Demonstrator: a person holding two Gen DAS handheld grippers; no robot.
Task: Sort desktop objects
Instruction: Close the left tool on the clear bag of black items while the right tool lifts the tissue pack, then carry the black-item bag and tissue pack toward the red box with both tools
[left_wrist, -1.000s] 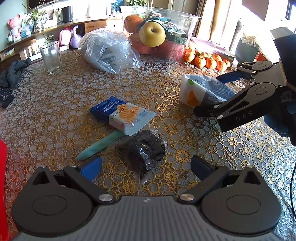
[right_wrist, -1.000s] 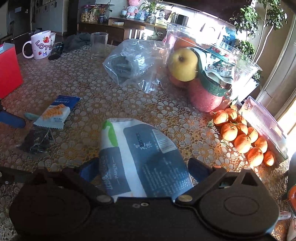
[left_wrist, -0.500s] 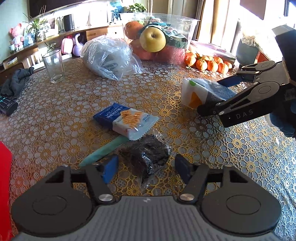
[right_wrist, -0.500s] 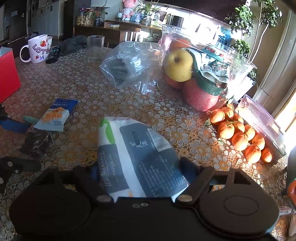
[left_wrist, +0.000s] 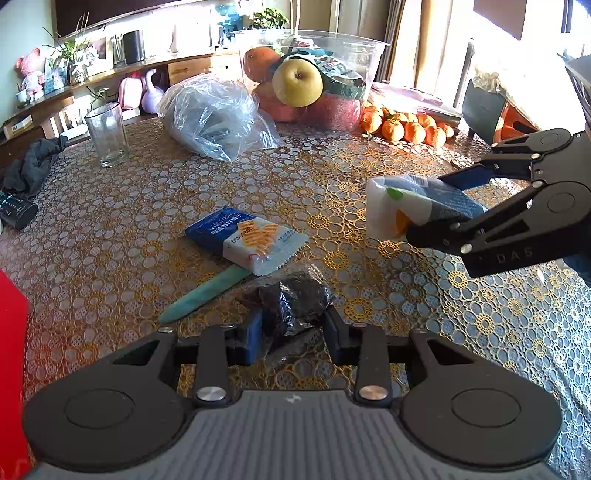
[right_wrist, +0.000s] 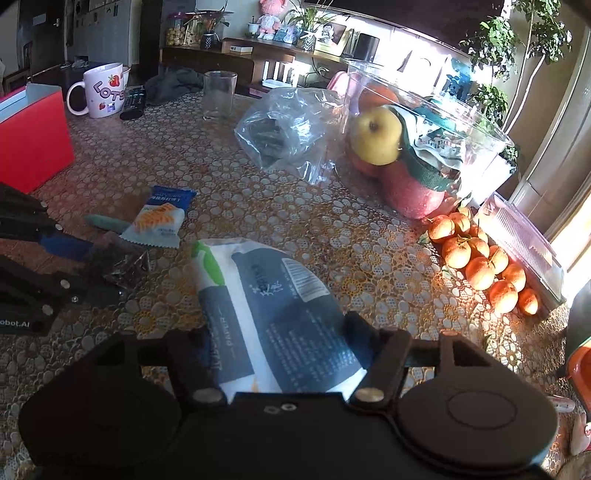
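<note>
Now both pairs of jaws have just been closing from wide apart. The left gripper (left_wrist: 291, 334) stands narrowed, its blue pads pressing the sides of a crinkly clear packet of dark contents (left_wrist: 295, 301), which bunches up between them on the table. The right gripper (right_wrist: 280, 350) has clamped on a soft white-and-grey tissue pack (right_wrist: 266, 302), whose far end now hangs clear of the table, where a second ago it lay flat. Just beyond the dark packet lie a slim mint-green stick (left_wrist: 207, 295) and a glossy blue-and-white snack sachet with a serrated edge (left_wrist: 247, 238). Farther off on the gold lace-patterned tablecloth (left_wrist: 147, 206) stand a clear drinking glass (left_wrist: 107, 134) and a crumpled transparent plastic bag (left_wrist: 214, 114).
</note>
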